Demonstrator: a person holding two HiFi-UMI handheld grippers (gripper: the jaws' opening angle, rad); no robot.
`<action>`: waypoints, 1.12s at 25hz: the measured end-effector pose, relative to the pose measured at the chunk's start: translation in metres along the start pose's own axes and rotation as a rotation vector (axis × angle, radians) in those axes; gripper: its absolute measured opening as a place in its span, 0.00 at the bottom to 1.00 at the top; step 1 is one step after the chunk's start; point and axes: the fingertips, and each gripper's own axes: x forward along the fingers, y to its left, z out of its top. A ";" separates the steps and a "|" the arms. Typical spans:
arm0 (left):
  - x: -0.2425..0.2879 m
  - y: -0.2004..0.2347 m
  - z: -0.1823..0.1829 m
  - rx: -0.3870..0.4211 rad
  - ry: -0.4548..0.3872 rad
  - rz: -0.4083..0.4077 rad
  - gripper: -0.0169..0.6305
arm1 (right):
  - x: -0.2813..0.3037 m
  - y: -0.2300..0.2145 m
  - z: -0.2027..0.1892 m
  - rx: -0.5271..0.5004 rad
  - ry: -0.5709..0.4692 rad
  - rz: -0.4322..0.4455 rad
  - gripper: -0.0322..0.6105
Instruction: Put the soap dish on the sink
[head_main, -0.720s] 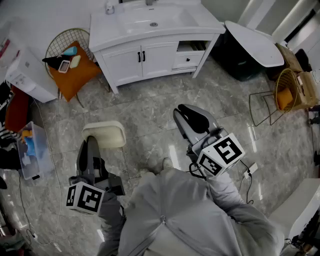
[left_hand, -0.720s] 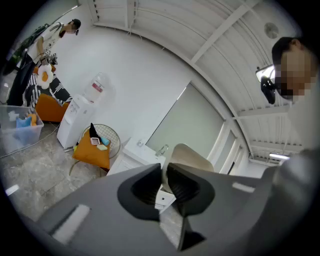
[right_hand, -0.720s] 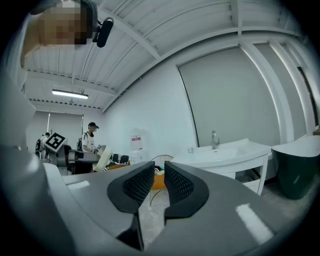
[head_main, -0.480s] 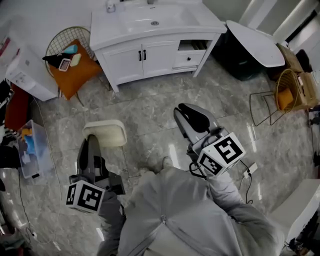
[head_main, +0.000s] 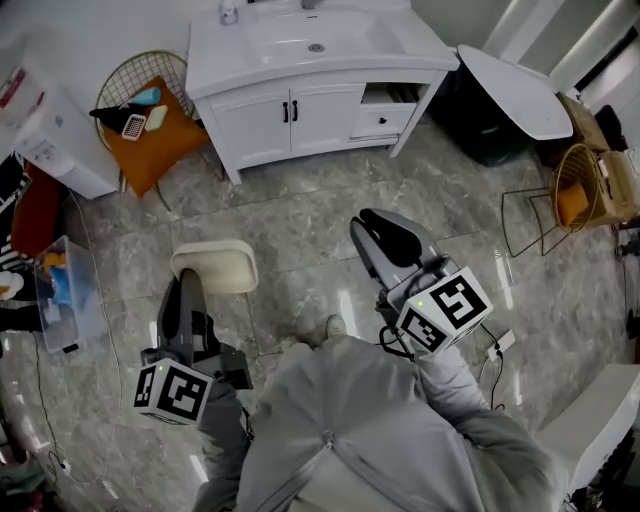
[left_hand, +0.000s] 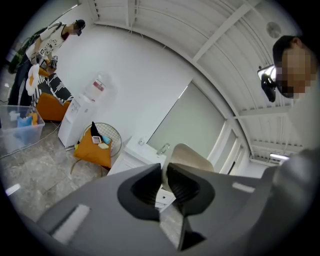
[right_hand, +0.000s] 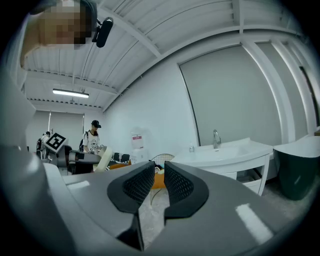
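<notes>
- Our left gripper has its jaws pinching the one cream soap dish by its edge.
- Our right gripper has its jaws almost pressed together, with nothing between them.
- The dish hangs over the marble floor, well apart from the single white sink.

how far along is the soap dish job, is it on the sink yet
Not yet. Done: the soap dish is picked up, clamped by its edge in the left tongs. In hand: it hangs above the floor, with the white sink well ahead of the person. Left: get to the sink, set the dish on its top and let go. The right tongs are shut on nothing.
</notes>
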 end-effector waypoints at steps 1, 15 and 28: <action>0.000 0.000 0.000 0.001 0.000 0.000 0.17 | 0.000 0.000 0.000 0.000 0.000 0.000 0.14; 0.012 -0.013 -0.003 0.038 0.001 -0.010 0.17 | 0.000 -0.010 0.014 0.003 -0.076 -0.004 0.15; 0.063 -0.047 0.011 0.109 -0.109 0.017 0.17 | 0.014 -0.060 0.049 -0.040 -0.219 0.002 0.15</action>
